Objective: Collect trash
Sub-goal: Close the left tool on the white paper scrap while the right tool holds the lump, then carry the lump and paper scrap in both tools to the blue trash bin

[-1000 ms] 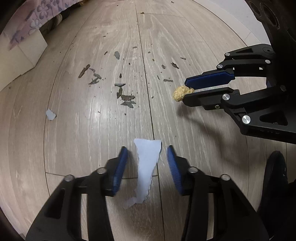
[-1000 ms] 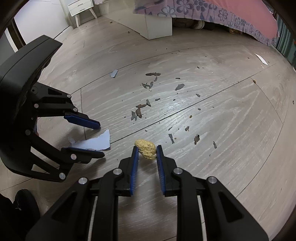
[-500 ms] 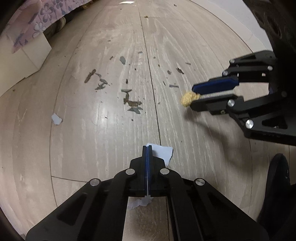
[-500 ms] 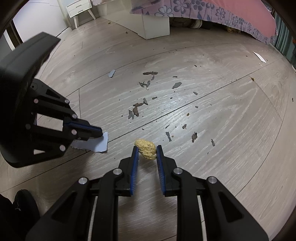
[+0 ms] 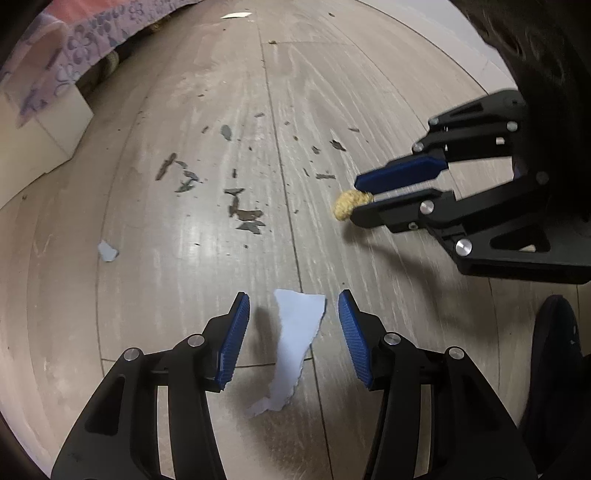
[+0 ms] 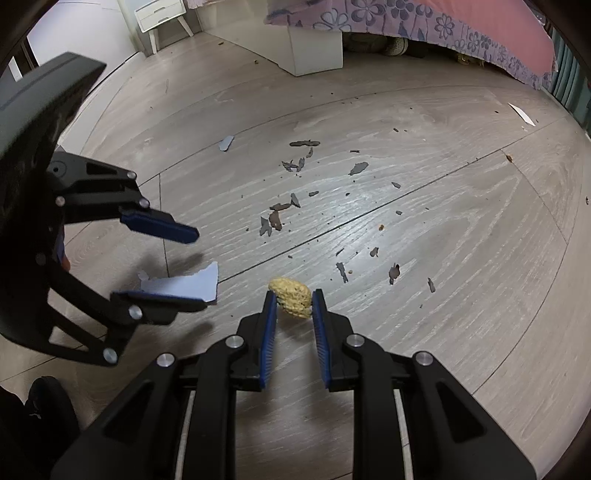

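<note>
A torn strip of pale blue paper [image 5: 295,339] sits between the blue pads of my left gripper [image 5: 292,295]. The jaws are opening and neither pad presses on it. In the right wrist view the same paper [image 6: 184,286] shows just above the lower finger of the left gripper [image 6: 199,269]. My right gripper [image 6: 294,295] is shut on a yellow crumbly lump [image 6: 291,295], held a little above the wooden floor. From the left wrist view, the right gripper [image 5: 354,201] and its lump [image 5: 347,203] are at the right.
Dark flakes [image 6: 275,218] are scattered over the floor ahead, with a small paper scrap [image 6: 226,143] beyond them. A white sheet [image 6: 521,114] lies far right. A white bed base [image 6: 314,48] under a flowered cover and a nightstand [image 6: 162,14] stand at the back. A dark shoe [image 5: 554,332] is near me.
The left gripper went from open around the paper to shut on it, and now stands open again with the paper loose between its pads. The right gripper kept still with the lump.
</note>
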The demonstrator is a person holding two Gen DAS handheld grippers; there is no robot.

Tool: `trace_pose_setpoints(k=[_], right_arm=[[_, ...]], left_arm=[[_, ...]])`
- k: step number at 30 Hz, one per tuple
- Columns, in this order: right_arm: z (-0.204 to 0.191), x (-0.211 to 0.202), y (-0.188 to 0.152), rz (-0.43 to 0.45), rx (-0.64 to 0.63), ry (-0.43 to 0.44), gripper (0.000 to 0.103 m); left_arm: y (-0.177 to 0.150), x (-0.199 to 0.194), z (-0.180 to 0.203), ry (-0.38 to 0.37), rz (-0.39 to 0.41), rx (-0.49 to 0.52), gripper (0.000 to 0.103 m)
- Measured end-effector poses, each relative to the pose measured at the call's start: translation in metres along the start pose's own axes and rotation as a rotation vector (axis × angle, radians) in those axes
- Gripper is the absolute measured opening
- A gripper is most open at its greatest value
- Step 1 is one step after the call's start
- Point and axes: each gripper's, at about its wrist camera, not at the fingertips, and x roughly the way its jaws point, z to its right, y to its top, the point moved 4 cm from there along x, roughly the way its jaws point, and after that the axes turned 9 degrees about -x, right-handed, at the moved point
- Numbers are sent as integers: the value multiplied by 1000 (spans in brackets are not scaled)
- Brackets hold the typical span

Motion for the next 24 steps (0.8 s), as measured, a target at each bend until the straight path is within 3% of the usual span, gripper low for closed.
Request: trace_pose_setpoints(k=[5,9,14,19,24], right_arm=[[0,2,-2,-8,5,-7,20],[-1,4,-1,-11,11,-10,20],[-1,7,1,-8,15,-13,20],[0,8,0,-11,10,-10,20],[0,8,1,-10,7,-11,20]], left_arm=[[-5,6,6,0,-9,14,46],[-4,5,3,9,10,14,26],[-6,4,1,6,16,9,23],[-5,4,-2,1,20,3,8],[-4,4,-3,-3,25,-2,4]])
